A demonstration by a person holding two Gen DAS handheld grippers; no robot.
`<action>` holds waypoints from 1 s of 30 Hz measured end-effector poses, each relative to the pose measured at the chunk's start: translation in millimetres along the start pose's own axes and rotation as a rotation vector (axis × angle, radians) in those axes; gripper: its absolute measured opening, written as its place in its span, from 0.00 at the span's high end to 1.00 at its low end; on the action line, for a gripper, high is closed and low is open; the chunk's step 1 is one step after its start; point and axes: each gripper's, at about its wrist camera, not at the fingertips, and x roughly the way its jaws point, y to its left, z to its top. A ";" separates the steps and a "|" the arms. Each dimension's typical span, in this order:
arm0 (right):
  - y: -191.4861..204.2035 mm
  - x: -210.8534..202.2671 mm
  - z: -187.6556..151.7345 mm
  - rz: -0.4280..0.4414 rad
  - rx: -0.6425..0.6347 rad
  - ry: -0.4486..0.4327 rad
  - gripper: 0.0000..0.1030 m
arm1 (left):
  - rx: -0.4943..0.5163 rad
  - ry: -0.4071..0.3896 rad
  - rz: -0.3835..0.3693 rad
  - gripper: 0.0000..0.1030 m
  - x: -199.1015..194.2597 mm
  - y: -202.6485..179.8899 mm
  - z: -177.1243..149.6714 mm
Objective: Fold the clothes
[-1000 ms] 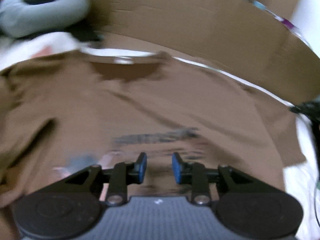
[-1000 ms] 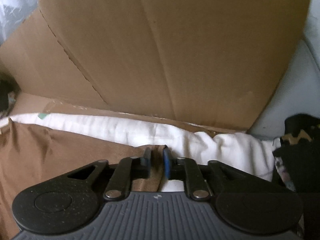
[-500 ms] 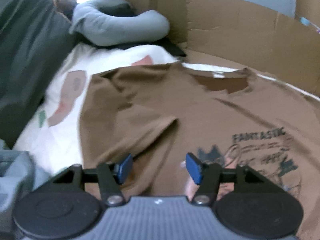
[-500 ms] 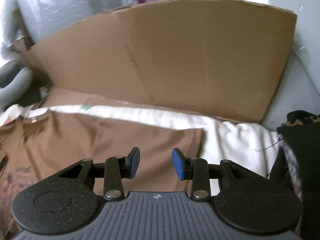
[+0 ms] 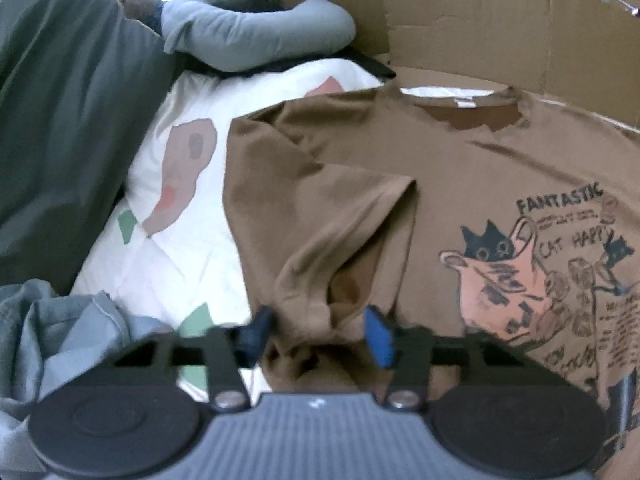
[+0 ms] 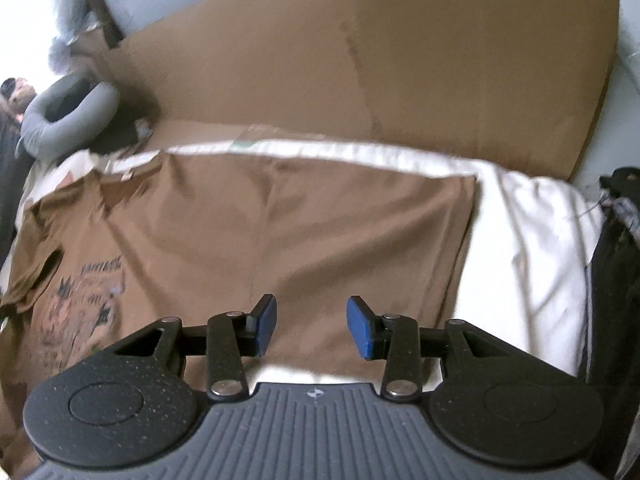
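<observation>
Brown T-shirt spread print-side up across the white quilt, collar toward the cardboard wall, hem end toward the dark clothes at the right. Near sleeve turned in over the chest, its cuff bunched and rumpled right at the left gripper. Left fingers spread apart, straddling that cuff, blue pads either side with cloth between them but not pinched. Right gripper likewise parted, poised over the lower body of the shirt near its front edge, clasping nothing.

Risks from here, as judgement only:
- Closing on the crumpled cuff likely to catch several layers at once, or just one ply, so the sleeve lifts twisted instead of lying flat
- Pads closing too low could snag the quilt along with the jersey and drag the whole bed surface
- Thin, slack fabric apt to slide on the smooth quilt; pulling from one side alone could skew collar and hem out of line
- Right pads over the middle of the cloth rather than an edge: pinching there would raise a tent, not a clean fold line
- Grey garment heaped just beside the left gripper, close enough to be swept into a fold
</observation>
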 end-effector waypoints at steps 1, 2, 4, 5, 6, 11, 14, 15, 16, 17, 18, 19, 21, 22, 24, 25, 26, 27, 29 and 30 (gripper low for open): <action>2.4 -0.6 -3.4 0.009 -0.003 0.007 0.56 | 0.007 0.009 0.005 0.78 1.1 1.1 -0.3; 4.3 -2.8 -7.4 0.020 -0.005 0.013 0.56 | 0.008 0.011 0.000 0.81 -0.5 3.7 0.1; 13.9 -2.7 -12.0 0.042 -0.019 0.023 0.56 | 0.006 0.008 -0.018 0.83 -5.9 10.4 1.4; 19.1 -3.3 -14.6 0.053 -0.032 0.027 0.56 | 0.006 0.007 -0.018 0.84 -8.6 14.5 2.7; 23.4 -3.2 -16.2 0.062 -0.042 0.032 0.56 | 0.006 0.008 -0.016 0.84 -11.4 19.0 4.1; 52.5 0.9 -22.7 0.139 -0.107 0.058 0.56 | -0.058 0.041 -0.004 0.88 -19.4 60.9 19.9; 67.9 5.2 -26.9 0.166 -0.147 0.079 0.56 | -0.081 0.056 0.011 0.89 -24.0 85.9 28.8; 72.4 7.3 -28.2 0.167 -0.158 0.088 0.56 | -0.087 0.062 0.017 0.89 -24.8 94.0 31.4; 76.9 9.3 -29.4 0.167 -0.170 0.097 0.56 | -0.091 0.066 0.026 0.89 -25.1 102.1 33.9; 78.6 10.2 -30.7 0.167 -0.170 0.101 0.56 | -0.095 0.070 0.038 0.89 -25.0 110.3 36.3; 80.0 10.9 -32.0 0.166 -0.169 0.105 0.56 | -0.097 0.076 0.043 0.89 -23.0 116.5 37.5; 81.3 11.6 -33.4 0.165 -0.168 0.108 0.56 | -0.098 0.083 0.046 0.89 -20.1 121.9 38.3; 82.9 11.8 -36.3 0.161 -0.164 0.116 0.56 | -0.101 0.095 0.052 0.89 -14.4 132.7 39.7; 82.7 11.0 -38.2 0.158 -0.161 0.120 0.56 | -0.102 0.102 0.055 0.89 -11.5 138.1 40.5; 80.7 9.0 -42.5 0.147 -0.150 0.127 0.56 | -0.104 0.115 0.062 0.89 -5.8 148.9 41.9; 79.5 8.1 -44.5 0.142 -0.143 0.130 0.56 | -0.105 0.121 0.065 0.89 -2.9 154.3 42.7; 77.9 6.5 -47.0 0.136 -0.131 0.134 0.56 | -0.107 0.129 0.062 0.89 1.6 157.5 42.9; 76.1 4.8 -49.6 0.131 -0.118 0.139 0.56 | -0.112 0.141 0.058 0.89 6.7 159.4 42.6; 72.4 0.5 -55.2 0.125 -0.094 0.146 0.56 | -0.115 0.158 0.052 0.89 15.6 161.0 41.8; 70.5 -1.9 -59.2 0.121 -0.081 0.151 0.56 | -0.110 0.165 0.051 0.89 20.2 161.0 40.6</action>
